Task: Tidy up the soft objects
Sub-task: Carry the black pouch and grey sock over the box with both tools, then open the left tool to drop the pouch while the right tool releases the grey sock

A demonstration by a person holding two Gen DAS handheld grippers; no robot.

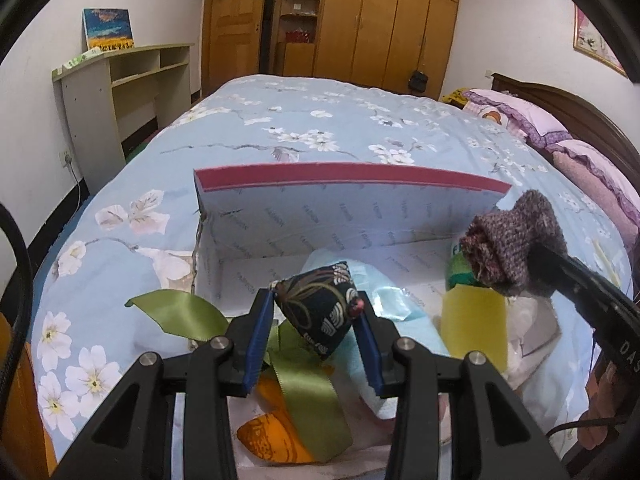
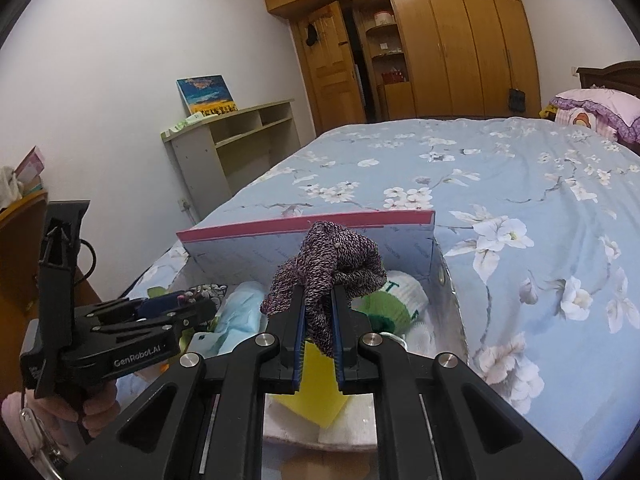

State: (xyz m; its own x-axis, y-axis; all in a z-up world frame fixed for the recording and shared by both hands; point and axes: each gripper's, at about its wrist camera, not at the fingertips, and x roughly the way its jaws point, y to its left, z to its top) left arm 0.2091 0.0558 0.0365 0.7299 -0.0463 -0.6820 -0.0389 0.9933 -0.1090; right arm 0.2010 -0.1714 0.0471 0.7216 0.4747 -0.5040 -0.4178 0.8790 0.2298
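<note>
My left gripper [image 1: 316, 312] is shut on a dark patterned fabric pouch [image 1: 320, 310] and holds it above an open cardboard box [image 1: 340, 208] on the bed. My right gripper [image 2: 319, 312] is shut on a purple knitted sock [image 2: 336, 264], also held over the box [image 2: 304, 222]. The sock [image 1: 516, 244] and right gripper show at the right of the left wrist view. In the box lie a green ribbon [image 1: 304, 396], a light blue cloth [image 1: 384, 300], a yellow sponge [image 1: 474, 328], a green and white knit item [image 2: 396, 300] and an orange item [image 1: 268, 436].
The box sits at the near edge of a bed with a blue floral cover [image 2: 500, 184]. Pink pillows [image 1: 560, 136] lie by the headboard. A shelf desk [image 1: 120, 92] stands at the left wall, a wooden wardrobe [image 2: 452, 40] behind.
</note>
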